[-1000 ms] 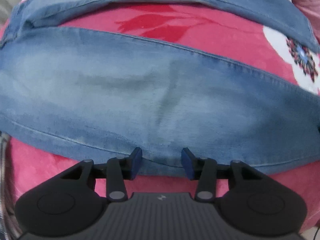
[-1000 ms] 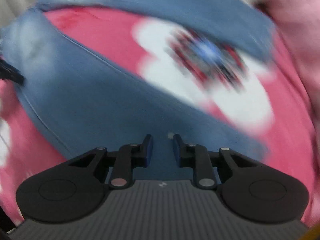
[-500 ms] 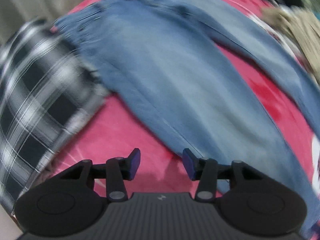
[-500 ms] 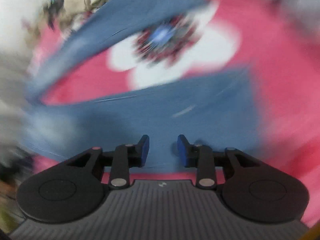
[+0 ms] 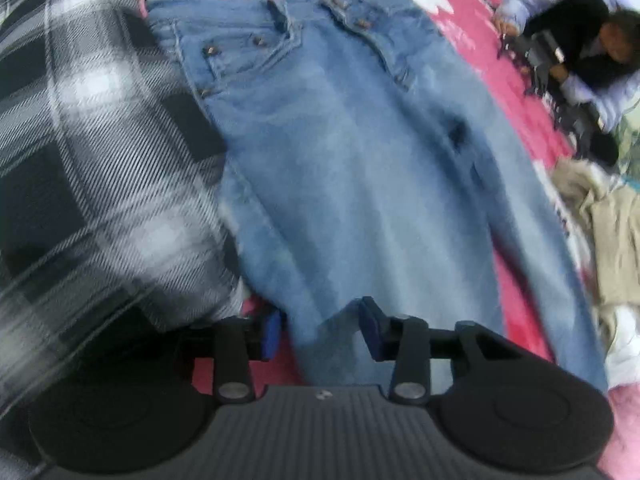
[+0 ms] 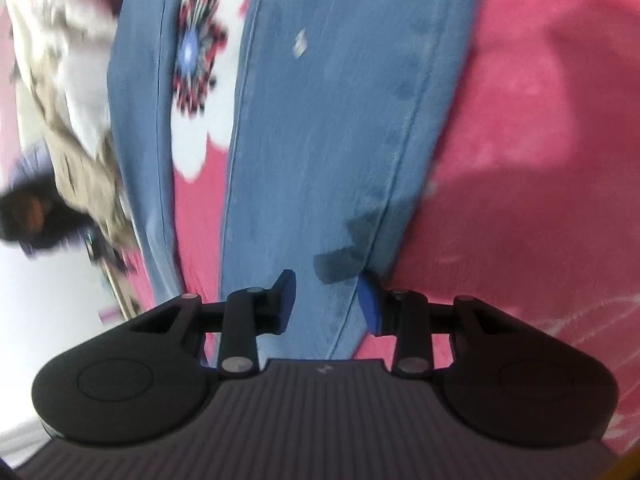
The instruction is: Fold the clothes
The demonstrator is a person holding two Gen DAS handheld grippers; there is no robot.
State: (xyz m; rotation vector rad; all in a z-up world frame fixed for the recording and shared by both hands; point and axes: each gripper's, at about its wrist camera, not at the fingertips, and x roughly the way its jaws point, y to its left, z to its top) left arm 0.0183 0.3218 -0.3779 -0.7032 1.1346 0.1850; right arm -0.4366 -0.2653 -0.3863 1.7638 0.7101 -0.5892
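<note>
A pair of light blue jeans (image 5: 360,168) lies spread flat on a pink flowered bedspread (image 5: 516,80), waistband far from me in the left wrist view. My left gripper (image 5: 320,330) is open and hovers over the near edge of the jeans' thigh, fingers apart with denim between them. In the right wrist view one jeans leg (image 6: 336,120) runs away from me, the other leg (image 6: 140,92) to its left. My right gripper (image 6: 326,300) is open over that leg's right seam, holding nothing.
A black-and-white plaid garment (image 5: 92,168) lies against the jeans' left side. Beige clothes (image 5: 608,232) are piled at the right of the bed. A person in dark clothing (image 5: 580,48) sits at the far right. The bedspread (image 6: 540,140) lies bare right of the leg.
Both grippers swung fast across the bed. The left went from the jeans' legs to the hip end beside the plaid garment. The right turned along one leg and opened wider.
</note>
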